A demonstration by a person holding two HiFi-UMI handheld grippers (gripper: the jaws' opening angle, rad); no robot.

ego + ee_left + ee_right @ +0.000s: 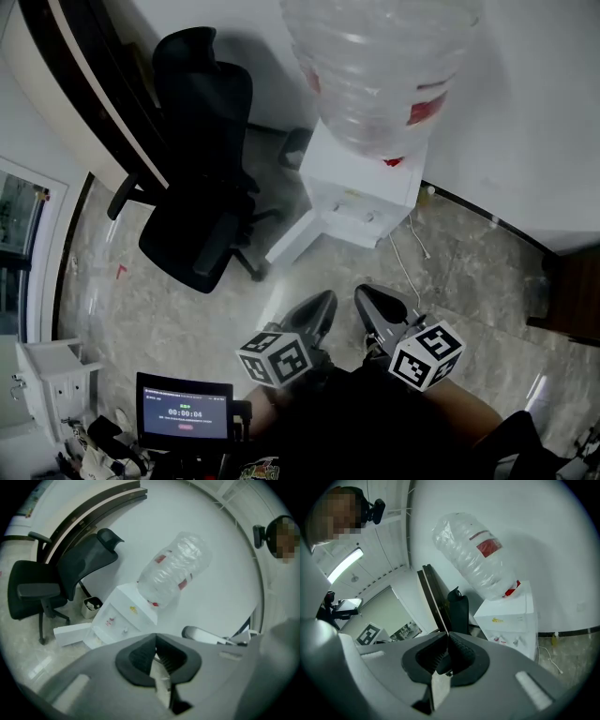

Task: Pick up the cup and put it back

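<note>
left gripper [323, 302]: jaws pinched together, nothing in them, held low and aimed at the dispenser
right gripper [366, 295]: same deal, jaws together and empty, just beside the left one at its 3 o'clock
cup: honestly can't spot it in any view
dispenser [361, 192]: white, 12 o'clock from the grippers, big clear bottle [375, 66] on top
chair [202, 169]: black, around 10 o'clock, near the dispenser

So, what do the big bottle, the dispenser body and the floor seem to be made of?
Bottle: clear plastic, apparently; see-through, ribbed, glossy.
Dispenser body: white, smooth, probably plastic or painted metal.
Floor: polished stone or tile, veined and reflective.
</note>
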